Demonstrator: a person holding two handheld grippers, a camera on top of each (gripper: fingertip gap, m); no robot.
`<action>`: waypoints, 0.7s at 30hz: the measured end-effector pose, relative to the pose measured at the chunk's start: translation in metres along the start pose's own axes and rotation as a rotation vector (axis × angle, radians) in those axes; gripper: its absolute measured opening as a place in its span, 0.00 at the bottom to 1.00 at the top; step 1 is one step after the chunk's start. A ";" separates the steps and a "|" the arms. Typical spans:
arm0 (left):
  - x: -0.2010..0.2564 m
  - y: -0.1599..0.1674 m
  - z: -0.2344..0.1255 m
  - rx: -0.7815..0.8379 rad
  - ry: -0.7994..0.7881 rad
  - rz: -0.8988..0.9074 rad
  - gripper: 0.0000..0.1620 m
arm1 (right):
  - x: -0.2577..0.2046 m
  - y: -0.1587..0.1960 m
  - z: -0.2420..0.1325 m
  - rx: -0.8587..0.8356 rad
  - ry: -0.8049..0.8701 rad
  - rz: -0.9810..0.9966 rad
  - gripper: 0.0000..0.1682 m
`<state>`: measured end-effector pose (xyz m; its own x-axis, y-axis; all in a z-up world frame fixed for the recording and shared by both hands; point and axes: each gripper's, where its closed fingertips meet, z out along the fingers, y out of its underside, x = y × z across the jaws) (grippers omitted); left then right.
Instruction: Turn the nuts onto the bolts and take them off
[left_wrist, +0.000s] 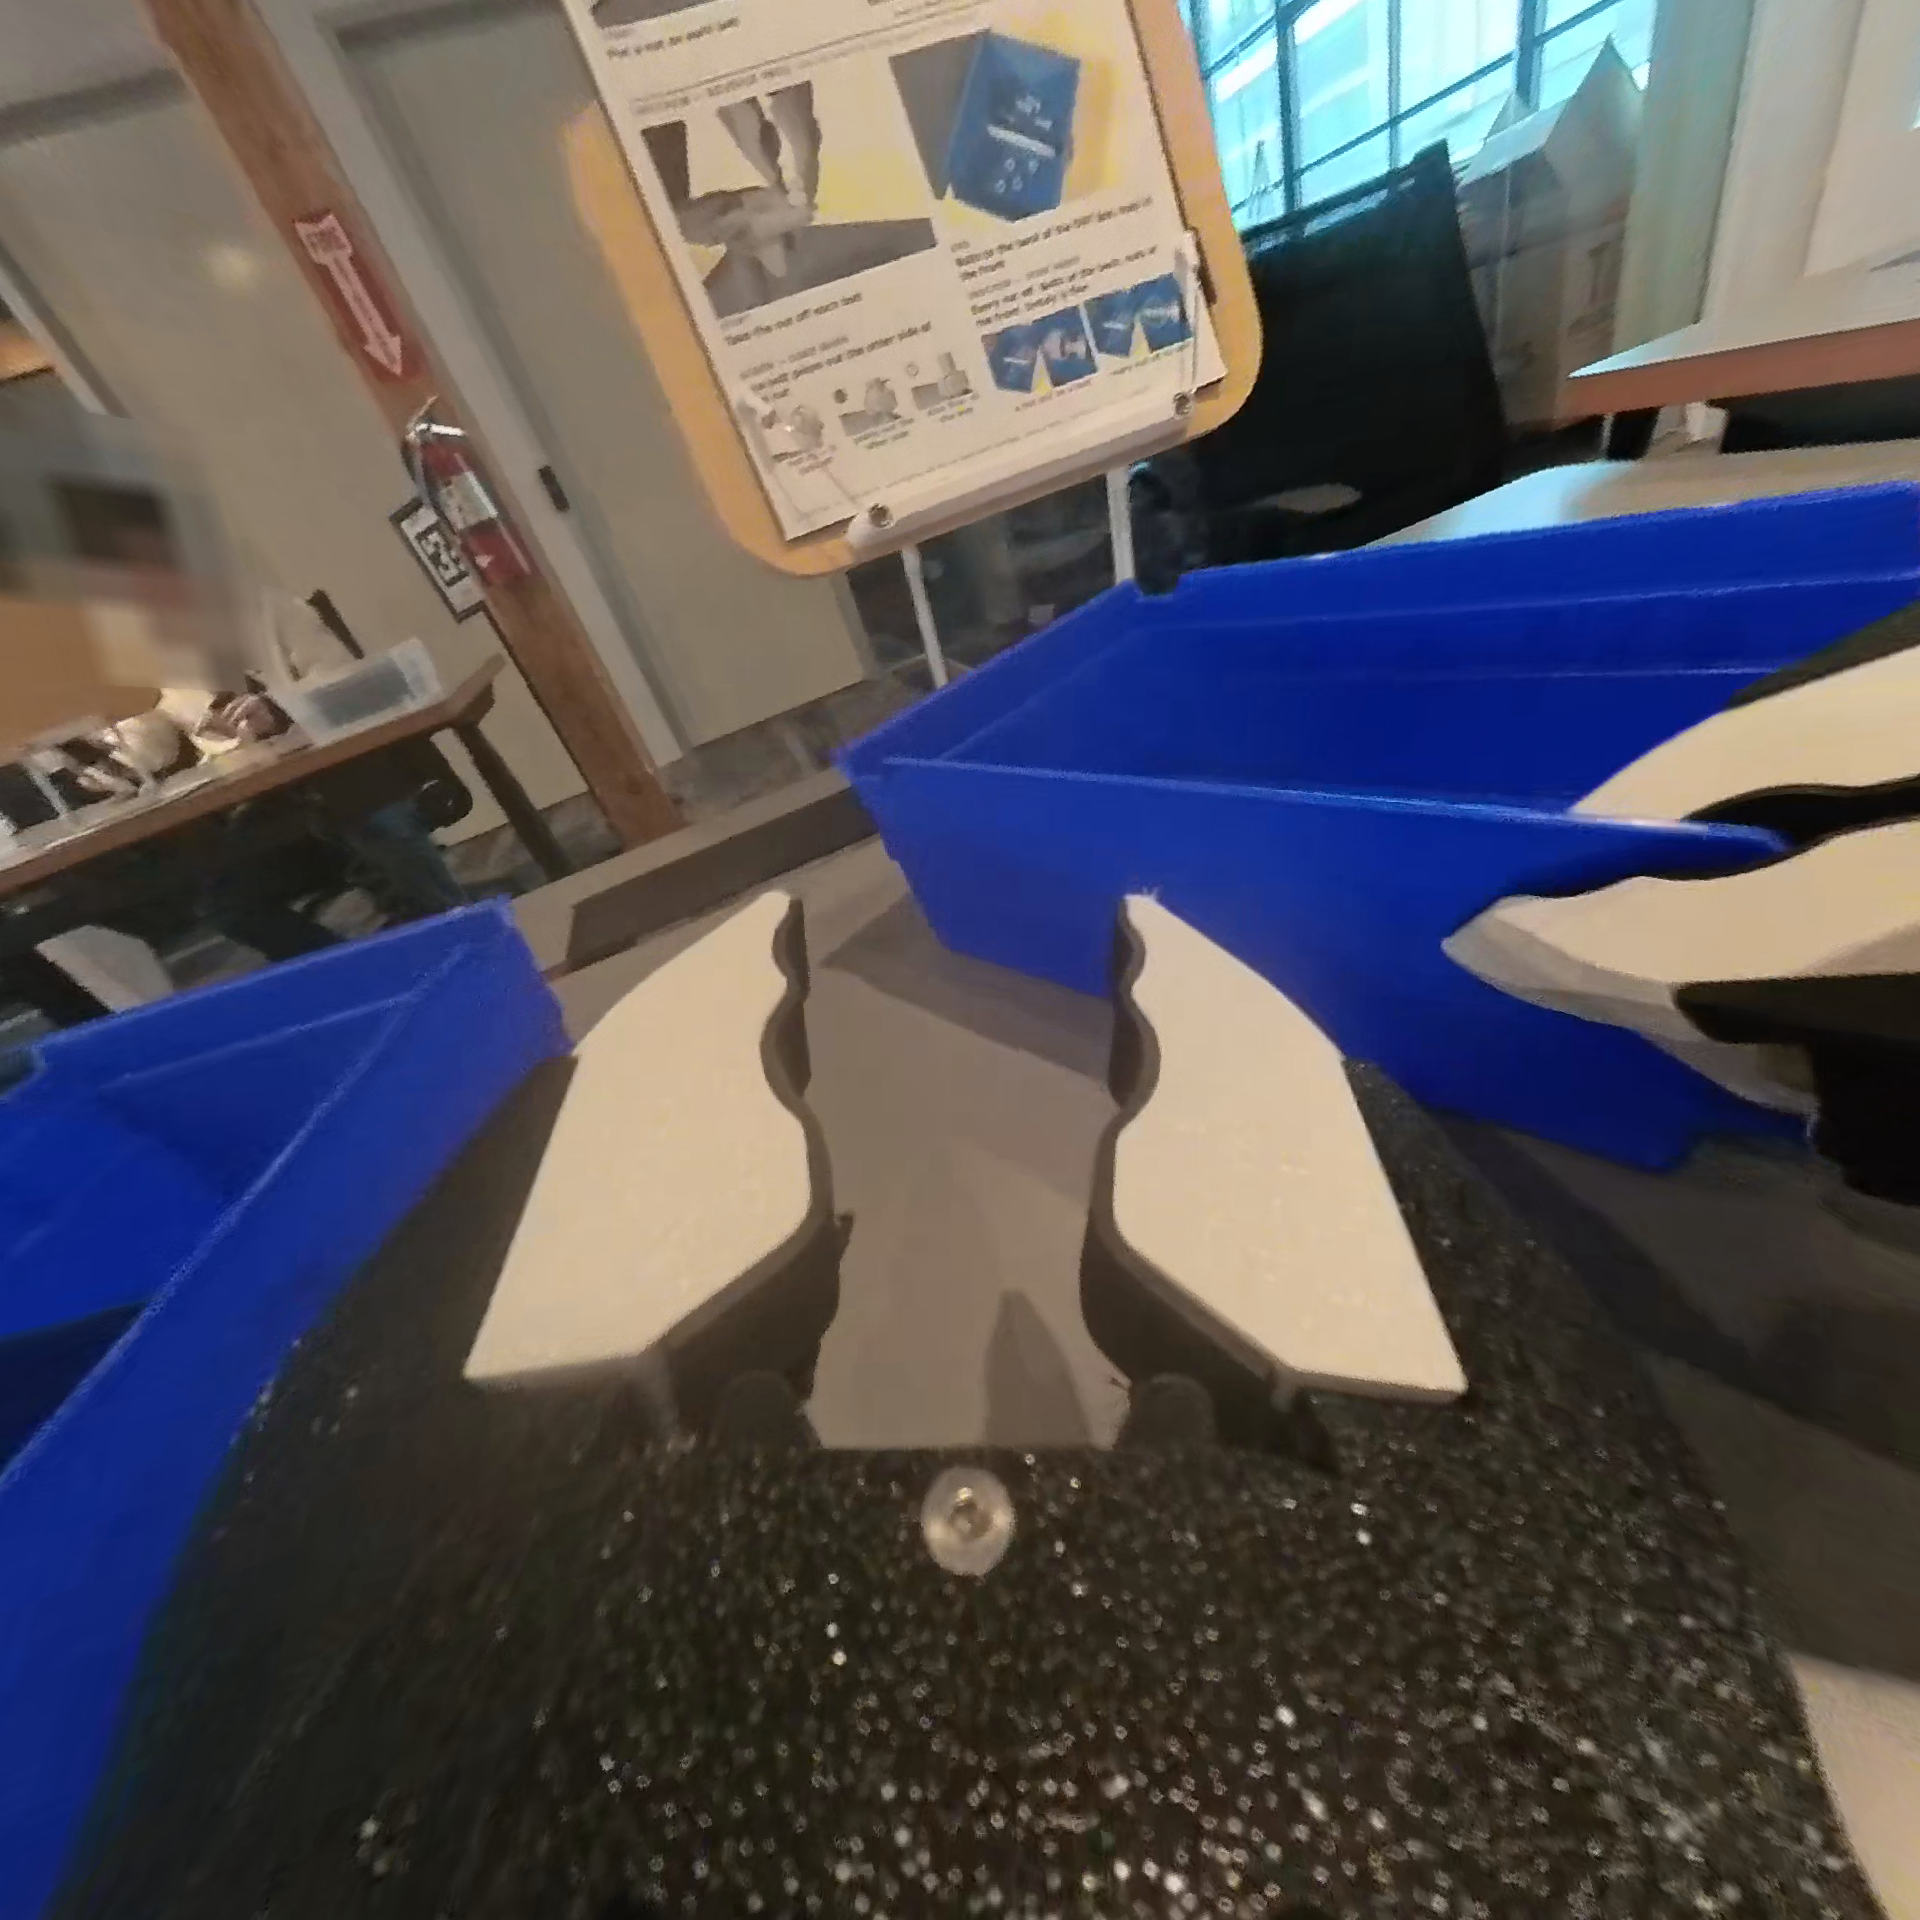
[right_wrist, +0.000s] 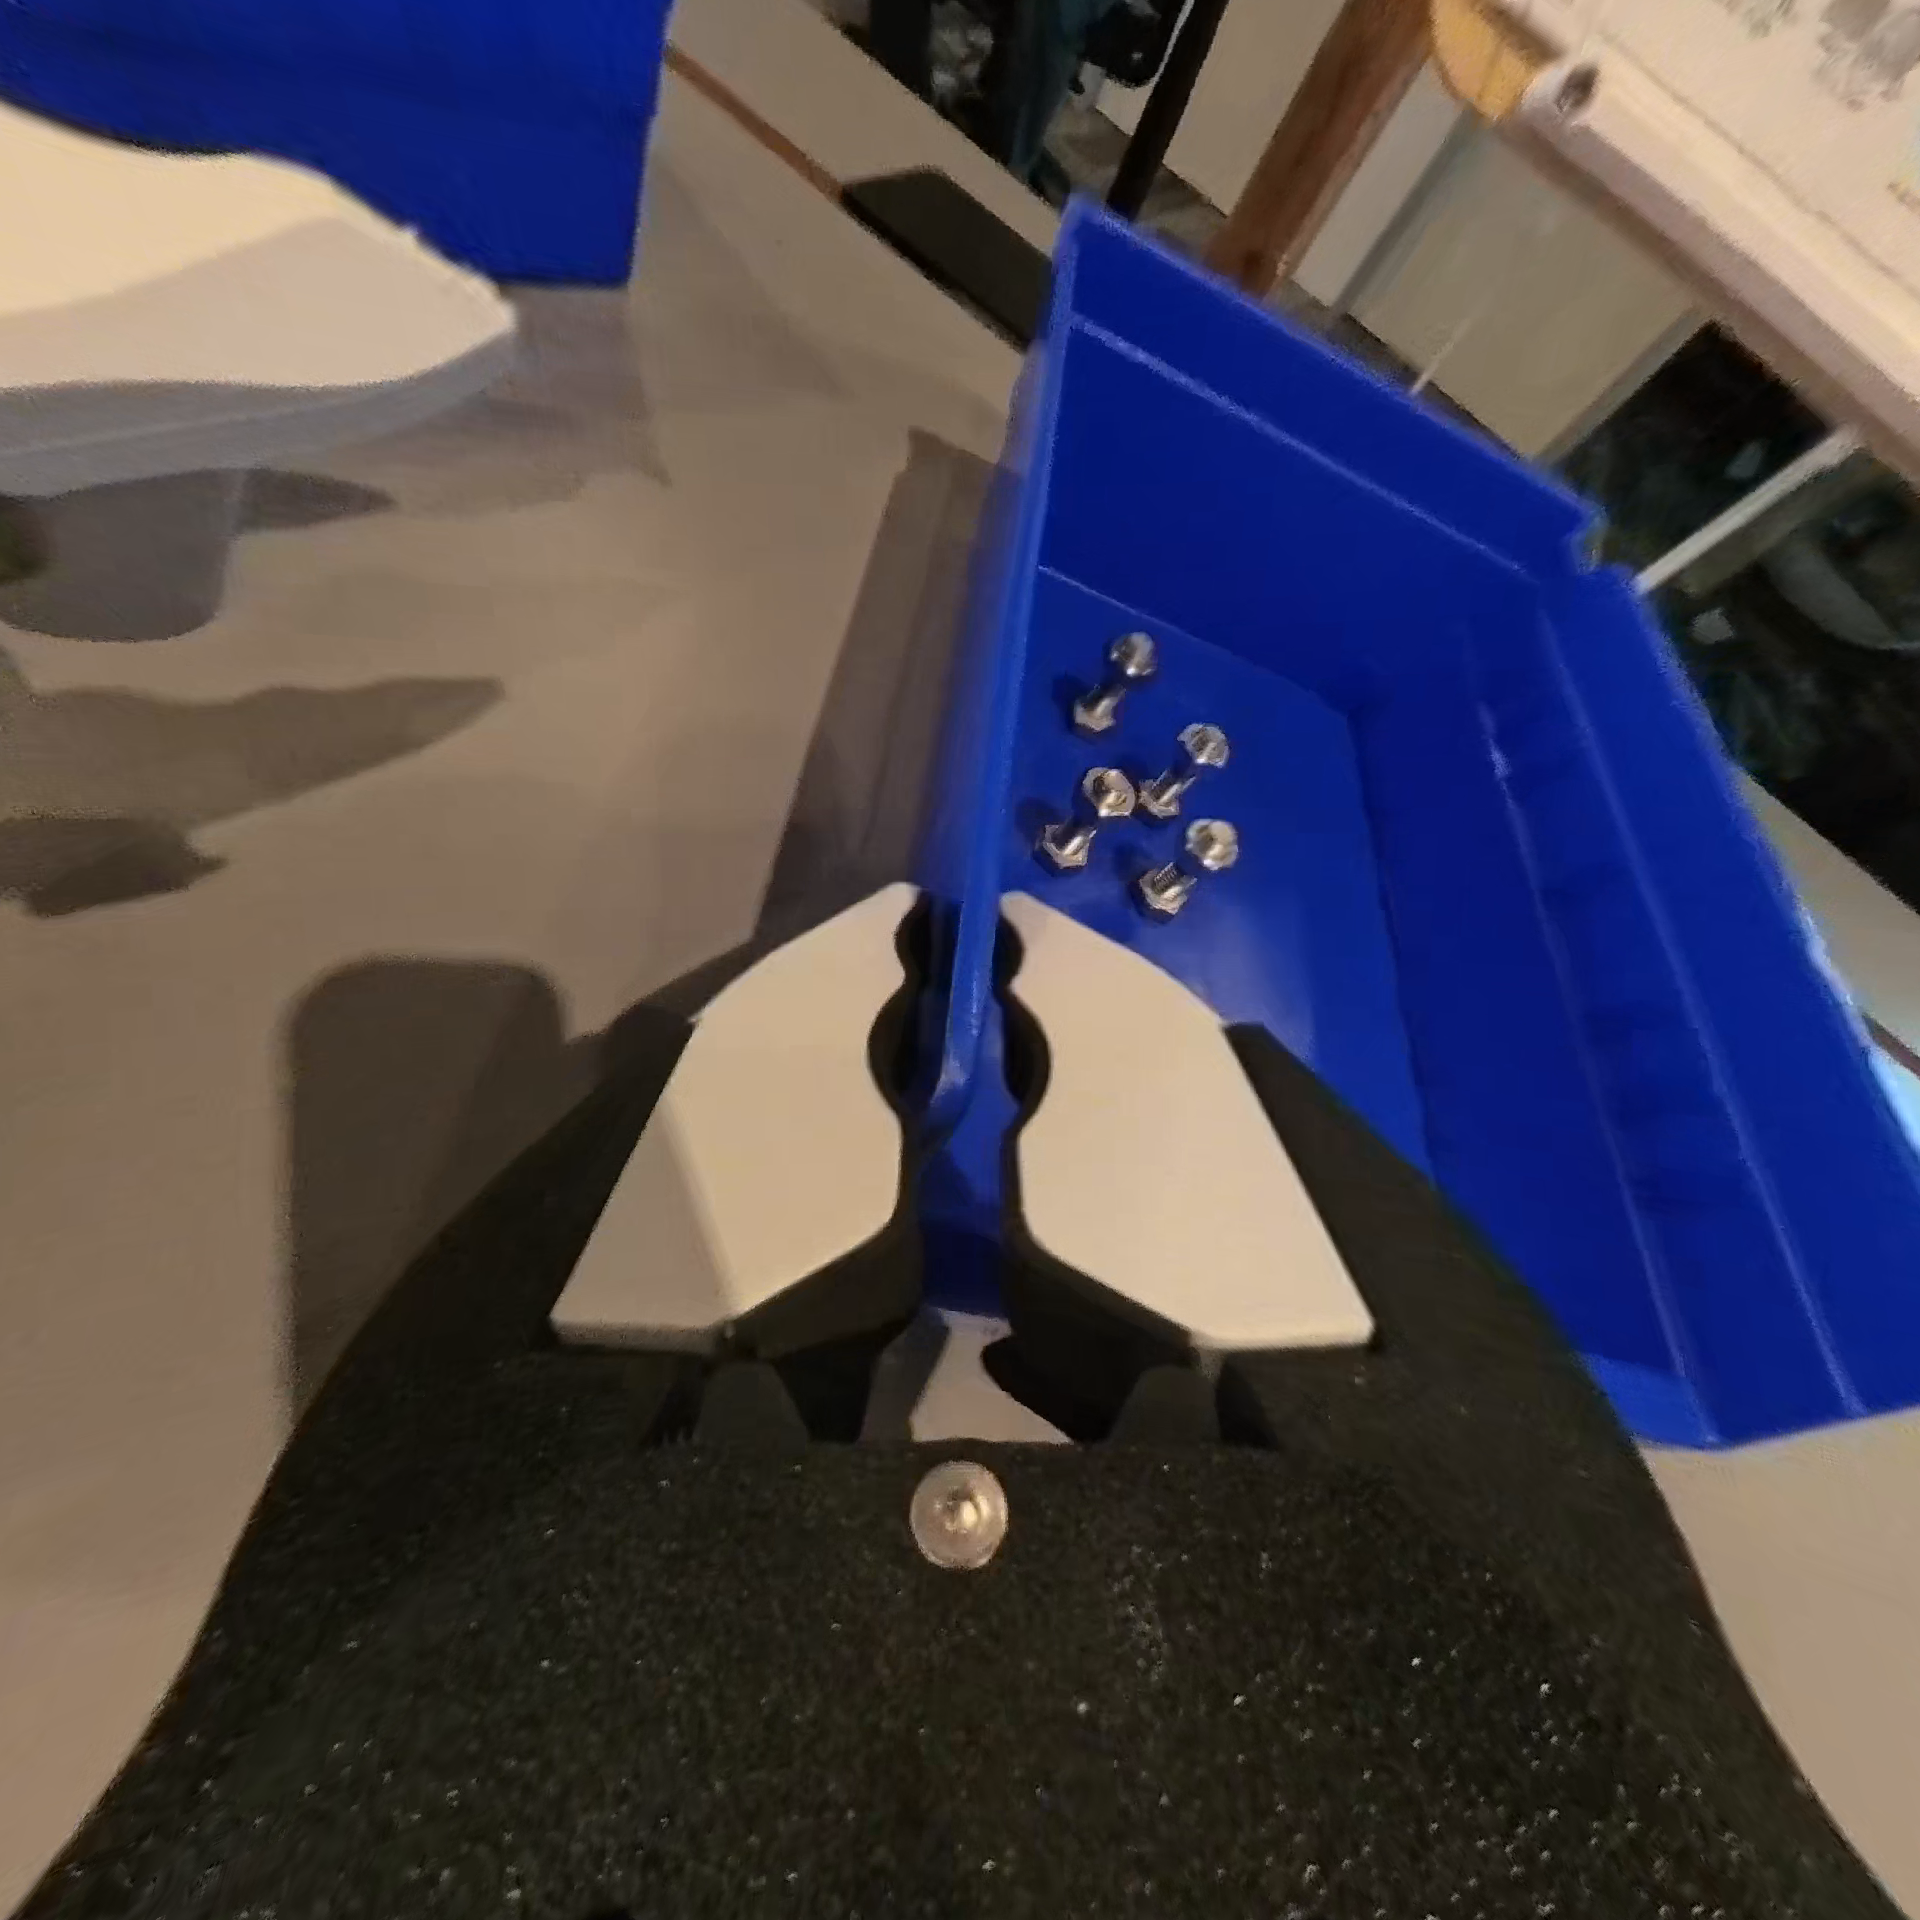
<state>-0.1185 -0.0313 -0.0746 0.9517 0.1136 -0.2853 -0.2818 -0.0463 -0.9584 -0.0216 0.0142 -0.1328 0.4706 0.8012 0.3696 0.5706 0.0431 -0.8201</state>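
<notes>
My right gripper (right_wrist: 956, 914) is shut on the near side wall of a blue bin (right_wrist: 1299, 540). Several silver bolts with nuts threaded on them (right_wrist: 1143, 800) lie on the bin's floor just beyond my fingertips. In the left wrist view the same bin (left_wrist: 1351, 831) stands to the right, with the right gripper (left_wrist: 1714, 883) clamped on its wall. My left gripper (left_wrist: 956, 914) is open and empty, low over the grey table between two bins. It also shows blurred at the upper left of the right wrist view (right_wrist: 260, 312).
A second blue bin (left_wrist: 208, 1143) stands to the left of my left gripper; its contents are hidden. It shows at the top left of the right wrist view (right_wrist: 416, 125). An instruction board on a stand (left_wrist: 914, 260) rises behind the table (right_wrist: 520, 727).
</notes>
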 end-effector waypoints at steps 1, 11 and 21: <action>-0.004 0.002 -0.006 -0.018 -0.008 0.000 0.34 | 0.001 -0.006 -0.003 0.029 0.014 -0.008 0.15; -0.111 0.014 -0.073 -0.246 -0.181 0.009 0.41 | -0.007 -0.049 -0.052 0.270 -0.063 -0.026 0.21; -0.154 0.095 -0.078 -0.685 -0.111 -0.122 0.35 | -0.018 -0.045 -0.054 0.292 -0.173 0.017 0.20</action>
<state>-0.2825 -0.1304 -0.1212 0.9431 0.2571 -0.2110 0.0014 -0.6374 -0.7705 -0.0196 -0.0345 -0.0788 0.3433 0.8916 0.2954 0.3352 0.1775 -0.9253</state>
